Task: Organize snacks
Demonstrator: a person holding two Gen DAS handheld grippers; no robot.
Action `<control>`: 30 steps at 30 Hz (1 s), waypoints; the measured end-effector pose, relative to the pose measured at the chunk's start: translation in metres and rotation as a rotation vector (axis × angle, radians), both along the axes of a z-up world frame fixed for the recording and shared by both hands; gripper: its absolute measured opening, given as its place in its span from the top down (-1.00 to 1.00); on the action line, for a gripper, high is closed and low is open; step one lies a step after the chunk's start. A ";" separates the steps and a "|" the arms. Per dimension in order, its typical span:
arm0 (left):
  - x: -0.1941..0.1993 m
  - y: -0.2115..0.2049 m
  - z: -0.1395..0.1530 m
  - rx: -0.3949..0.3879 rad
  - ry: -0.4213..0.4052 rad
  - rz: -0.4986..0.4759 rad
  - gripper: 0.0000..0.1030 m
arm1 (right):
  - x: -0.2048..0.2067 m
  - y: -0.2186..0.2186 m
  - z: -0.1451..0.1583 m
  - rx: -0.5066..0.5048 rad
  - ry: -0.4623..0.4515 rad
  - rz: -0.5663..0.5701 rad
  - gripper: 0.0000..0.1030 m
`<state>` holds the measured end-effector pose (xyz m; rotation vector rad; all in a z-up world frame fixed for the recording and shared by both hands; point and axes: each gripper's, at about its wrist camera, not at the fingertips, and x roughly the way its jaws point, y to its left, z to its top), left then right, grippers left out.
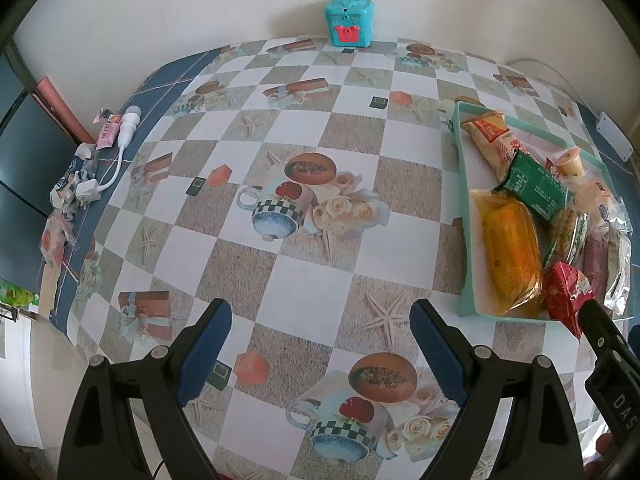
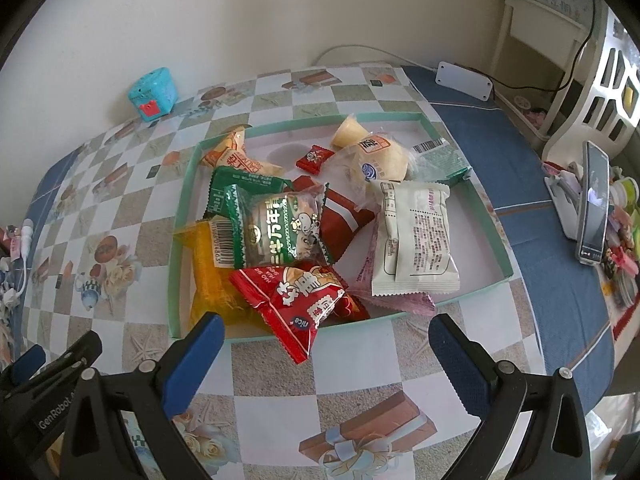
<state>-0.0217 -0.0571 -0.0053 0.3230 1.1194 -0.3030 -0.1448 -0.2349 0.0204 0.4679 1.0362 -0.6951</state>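
A table under a checkered printed cloth [image 1: 304, 280] stands against a pale wall. A shallow mint-green tray [image 2: 492, 216] rests on it, holding the snack packets in a loose heap — a red packet [image 2: 296, 300] overhangs the near rim. Left gripper [image 1: 320, 348] stands open over bare cloth, nothing between its jaws. Right gripper [image 2: 326, 364] — also open and empty — is just short of the tray's near edge.

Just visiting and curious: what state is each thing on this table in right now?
left gripper: open, empty.
right gripper: open, empty.
tray: lidless, piled with packets.
red packet: sealed, hanging over the tray's near rim.
phone: propped upright, screen lit.
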 end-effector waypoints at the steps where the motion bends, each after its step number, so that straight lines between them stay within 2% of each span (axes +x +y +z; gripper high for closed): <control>1: 0.000 0.000 0.000 0.001 0.001 0.000 -0.77 | 0.000 0.000 0.000 0.000 0.001 0.000 -1.00; 30: 0.000 -0.001 -0.003 0.005 0.010 -0.001 -0.77 | 0.001 0.002 -0.002 0.000 0.006 0.005 -1.00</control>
